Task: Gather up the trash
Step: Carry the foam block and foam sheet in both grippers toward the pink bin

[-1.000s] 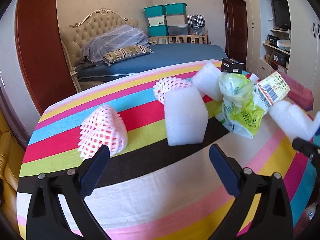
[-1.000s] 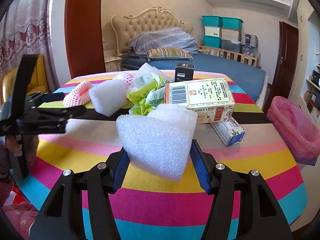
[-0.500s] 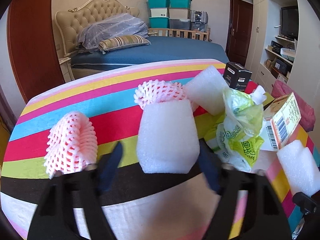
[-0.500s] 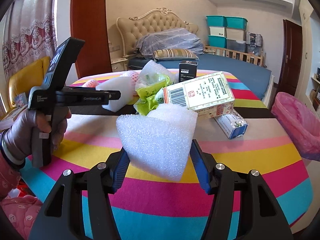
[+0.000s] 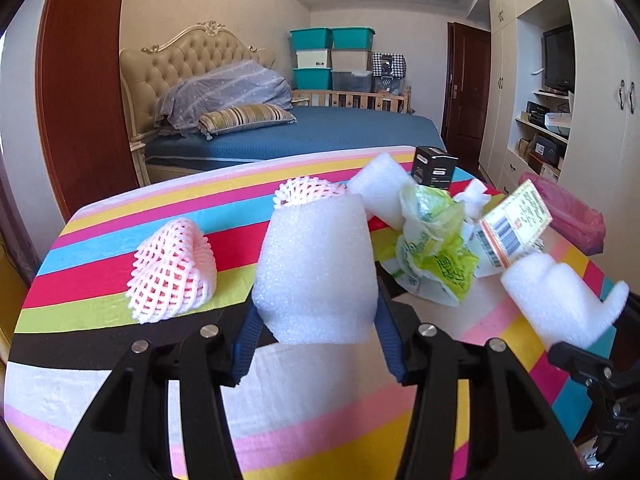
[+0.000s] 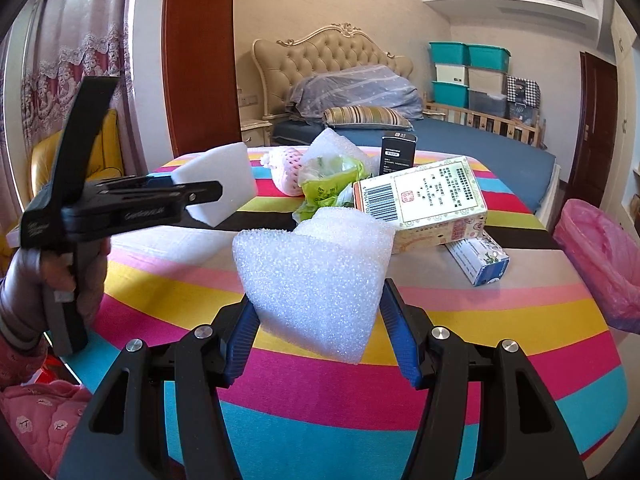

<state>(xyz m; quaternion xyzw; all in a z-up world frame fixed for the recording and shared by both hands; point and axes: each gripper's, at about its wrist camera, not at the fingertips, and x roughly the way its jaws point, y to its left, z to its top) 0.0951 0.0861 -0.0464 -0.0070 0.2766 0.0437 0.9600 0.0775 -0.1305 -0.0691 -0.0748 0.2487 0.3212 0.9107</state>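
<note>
Left wrist view showed the left gripper (image 5: 316,340) clamped on a white foam block (image 5: 316,272), its 2 blue pads pressed into the block's lower sides, the block lifted clear of the striped tablecloth (image 5: 320,412). Left of that block lay a pink foam net (image 5: 172,270) on the cloth; just behind the block sat a 2nd net (image 5: 308,192). Right of the block lay a crumpled green plastic bag (image 5: 434,248), with a barcoded carton (image 5: 514,220) leaning beside it and a black box (image 5: 434,168) behind. Farther right of the block, another foam piece (image 5: 560,296) stuck out from the right gripper's tip.

From the right wrist view, the right gripper (image 6: 316,328) was closed on that bubbly foam piece (image 6: 312,276), both pads squeezing it, held above the cloth. Left of this piece, a gloved hand (image 6: 60,280) held the left gripper (image 6: 208,196) with the white block (image 6: 220,182) at its tip. Behind the piece stood the carton (image 6: 420,204), with a small blue box (image 6: 478,260) under its right end. A pink trash bag (image 6: 600,256) hung off the table's right edge.
</note>
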